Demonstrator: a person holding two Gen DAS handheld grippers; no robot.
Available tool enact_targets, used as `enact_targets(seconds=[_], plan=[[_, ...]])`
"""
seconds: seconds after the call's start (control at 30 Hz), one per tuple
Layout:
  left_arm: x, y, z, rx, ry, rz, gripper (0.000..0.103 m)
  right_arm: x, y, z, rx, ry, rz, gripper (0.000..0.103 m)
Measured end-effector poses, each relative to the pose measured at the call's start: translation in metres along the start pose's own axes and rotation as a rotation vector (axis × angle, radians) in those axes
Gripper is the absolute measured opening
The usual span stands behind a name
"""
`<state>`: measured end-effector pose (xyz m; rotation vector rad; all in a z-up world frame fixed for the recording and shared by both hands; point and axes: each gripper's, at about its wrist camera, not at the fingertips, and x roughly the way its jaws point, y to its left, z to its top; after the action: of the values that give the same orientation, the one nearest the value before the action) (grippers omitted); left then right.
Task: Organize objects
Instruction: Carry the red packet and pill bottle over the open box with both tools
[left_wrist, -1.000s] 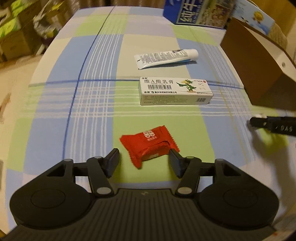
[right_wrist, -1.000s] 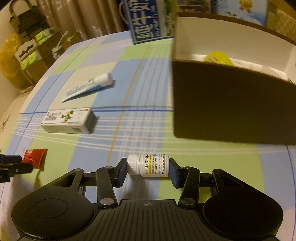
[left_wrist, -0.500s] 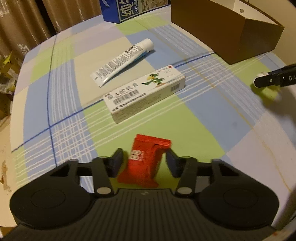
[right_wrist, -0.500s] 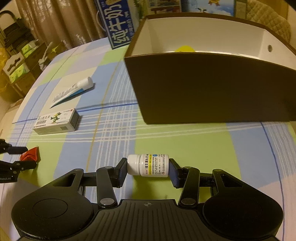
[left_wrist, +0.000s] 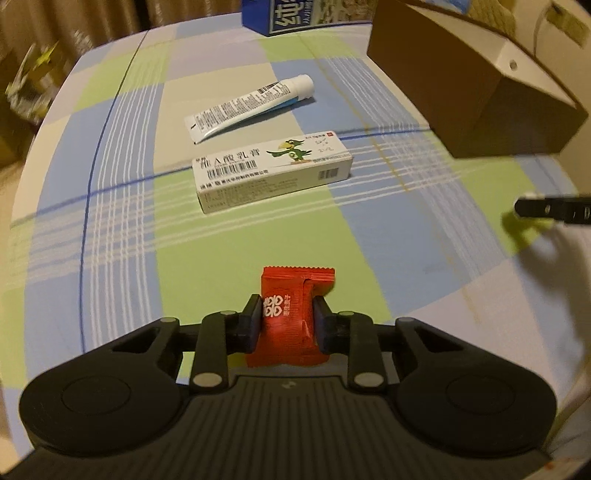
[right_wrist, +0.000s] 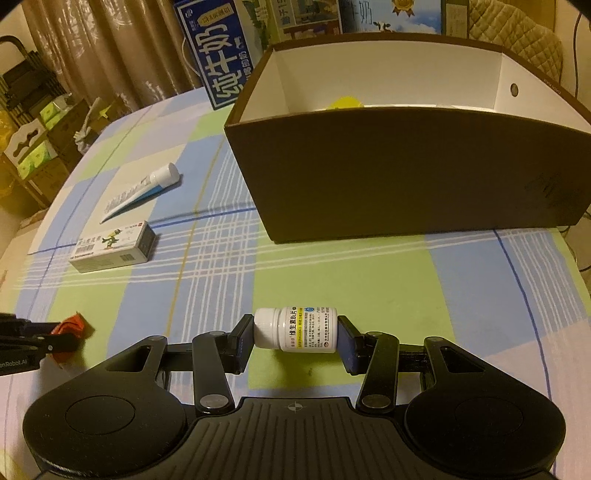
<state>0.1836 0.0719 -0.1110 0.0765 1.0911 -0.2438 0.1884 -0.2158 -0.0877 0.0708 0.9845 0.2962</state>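
Observation:
My left gripper (left_wrist: 284, 319) is shut on a red candy packet (left_wrist: 291, 314), its fingers pressing both sides just above the checked tablecloth. A white medicine carton (left_wrist: 273, 170) and a white tube (left_wrist: 251, 107) lie beyond it. My right gripper (right_wrist: 295, 334) is shut on a small white pill bottle (right_wrist: 299, 328) held sideways, cap to the left. The brown box (right_wrist: 406, 177) with a white inside stands ahead of it; something yellow (right_wrist: 345, 102) shows within. The carton (right_wrist: 112, 247), the tube (right_wrist: 142, 192) and the red packet (right_wrist: 72, 325) show at the left of the right wrist view.
A blue milk carton box (right_wrist: 218, 66) stands at the table's far edge behind the brown box (left_wrist: 472, 85). The right gripper's fingertip (left_wrist: 546, 212) shows at the right of the left wrist view. Stacked cartons and curtains (right_wrist: 110, 48) lie off the table to the left.
The left gripper's fingers closed on the red packet, which turned upright between them. The right gripper, holding the bottle throughout, swung to face the brown box more squarely.

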Motion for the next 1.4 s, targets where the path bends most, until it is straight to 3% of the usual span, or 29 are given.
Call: enact_targets(seconds=[0.23,0.8,1.1,1.4], plan=[[-0.021,-0.026,0.010,-0.063,-0.044,-0.025,0.024,-0.018,-0.009,0.002,-0.002,-0.015,0.026,0.044],[-0.043,-0.128,0.099,0.032,-0.207,-0.121,0.024,-0.071,-0.062,0.037,-0.004,-0.109,0.045,0.044],[-0.029,-0.187,0.162,0.088,-0.253,-0.156,0.024,-0.091,-0.109,0.085,-0.001,-0.195,0.033,0.044],[0.014,-0.229,0.225,0.092,-0.225,-0.130,0.024,-0.065,-0.158,0.147,0.020,-0.215,0.001,0.044]])
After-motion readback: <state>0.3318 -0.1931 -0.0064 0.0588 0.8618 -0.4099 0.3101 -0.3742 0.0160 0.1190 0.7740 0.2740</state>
